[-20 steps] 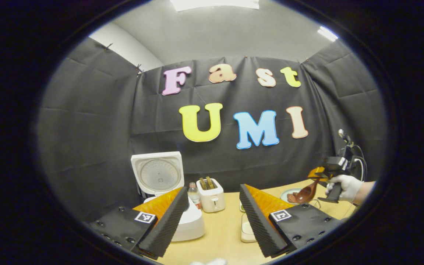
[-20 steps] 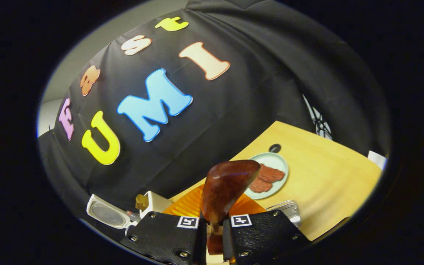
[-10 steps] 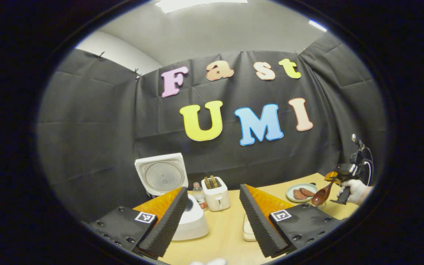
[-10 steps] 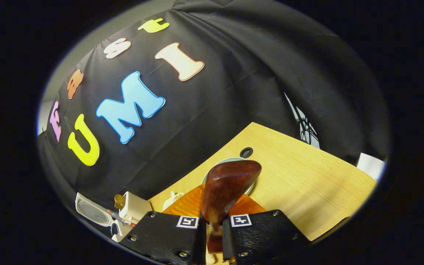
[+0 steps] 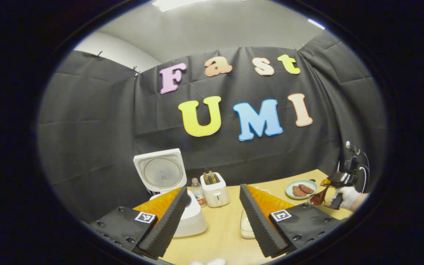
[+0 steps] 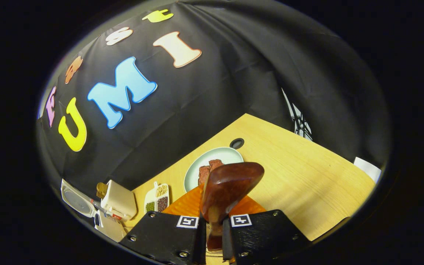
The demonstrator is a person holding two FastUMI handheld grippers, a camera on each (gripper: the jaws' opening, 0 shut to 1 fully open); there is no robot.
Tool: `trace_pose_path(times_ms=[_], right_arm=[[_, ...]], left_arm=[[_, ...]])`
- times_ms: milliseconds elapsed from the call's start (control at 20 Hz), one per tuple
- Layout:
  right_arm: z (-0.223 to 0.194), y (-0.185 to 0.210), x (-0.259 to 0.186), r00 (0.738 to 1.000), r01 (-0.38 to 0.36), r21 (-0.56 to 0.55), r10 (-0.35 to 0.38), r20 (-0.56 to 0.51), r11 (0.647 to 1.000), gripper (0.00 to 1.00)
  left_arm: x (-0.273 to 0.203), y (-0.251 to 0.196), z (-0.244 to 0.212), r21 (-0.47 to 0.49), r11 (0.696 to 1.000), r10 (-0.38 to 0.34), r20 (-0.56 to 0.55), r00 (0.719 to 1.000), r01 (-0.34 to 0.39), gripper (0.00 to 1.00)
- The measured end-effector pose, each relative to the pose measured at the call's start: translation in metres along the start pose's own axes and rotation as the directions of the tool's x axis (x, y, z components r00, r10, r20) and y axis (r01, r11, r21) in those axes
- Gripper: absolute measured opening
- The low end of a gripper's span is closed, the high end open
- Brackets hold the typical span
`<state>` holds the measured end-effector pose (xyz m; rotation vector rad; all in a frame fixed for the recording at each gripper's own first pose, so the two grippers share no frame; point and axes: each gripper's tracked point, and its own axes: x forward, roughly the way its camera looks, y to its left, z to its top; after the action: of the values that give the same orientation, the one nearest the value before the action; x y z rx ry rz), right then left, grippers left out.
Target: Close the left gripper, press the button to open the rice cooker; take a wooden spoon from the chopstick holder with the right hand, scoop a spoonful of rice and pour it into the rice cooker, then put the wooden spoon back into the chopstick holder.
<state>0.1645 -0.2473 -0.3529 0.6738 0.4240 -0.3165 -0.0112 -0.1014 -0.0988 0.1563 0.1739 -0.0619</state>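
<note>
Right gripper (image 6: 214,235) clenched on the wooden spoon (image 6: 226,189), both fingers pressing the handle, bowl end sticking up and forward over the tabletop (image 6: 307,184). Just past the spoon bowl, a pale plate (image 6: 197,173) with brown patties; left of it a small divided dish (image 6: 156,197) of grains, then the toaster (image 6: 118,202) and rice cooker (image 6: 103,224) at the view's left edge. Bare wood right of the plate out to the tabletop's far edge, a round cable hole (image 6: 236,142) near the wall. Left gripper (image 5: 212,217) released, jaws wide apart, nothing between them, hovering over the tabletop near edge. Between its fingers a clear container (image 5: 246,226) sits on the wood; open strip of tabletop runs ahead to the toaster. Rice cooker left of that, partly behind the left finger (image 5: 168,224), lid (image 5: 160,171) standing up open. Small bottle (image 5: 198,191) between cooker and toaster. Far right, gloved hand (image 5: 346,195) holding the right gripper with the spoon beside the plate.
</note>
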Motion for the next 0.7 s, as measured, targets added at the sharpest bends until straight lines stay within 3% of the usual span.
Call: trace_pose_path(times_ms=[150,400,500,550,600,700], right_arm=[[-0.017,-0.013,0.005,0.999,0.026,0.009,-0.026,-0.025,1.0,0.18],[-0.014,-0.012,0.005,0.999,0.004,0.058,-0.002,-0.037,0.998,0.19],[-0.001,-0.014,-0.007,1.0,0.02,0.034,-0.02,-0.011,0.999,0.27],[0.009,-0.012,-0.012,1.0,0.023,0.014,-0.024,0.018,1.0,0.46],[0.02,-0.012,-0.019,0.998,0.037,-0.019,-0.036,0.042,0.999,0.54],[0.043,-0.005,-0.039,0.994,0.055,-0.11,-0.045,0.095,0.992,0.9]], left_arm=[[-0.001,0.002,0.0,-0.002,1.0,0.004,-0.009,1.0,-0.004,0.99],[0.001,0.01,0.002,0.002,1.0,0.003,-0.002,1.0,-0.003,0.96],[0.003,0.013,0.005,-0.001,1.0,-0.001,0.003,1.0,0.001,0.96],[0.003,0.014,0.007,-0.002,1.0,-0.004,0.008,1.0,0.004,0.96],[0.003,0.016,0.009,-0.005,1.0,-0.008,0.011,1.0,0.008,0.97],[0.006,0.019,0.013,-0.011,1.0,-0.015,0.025,1.0,0.015,0.96]])
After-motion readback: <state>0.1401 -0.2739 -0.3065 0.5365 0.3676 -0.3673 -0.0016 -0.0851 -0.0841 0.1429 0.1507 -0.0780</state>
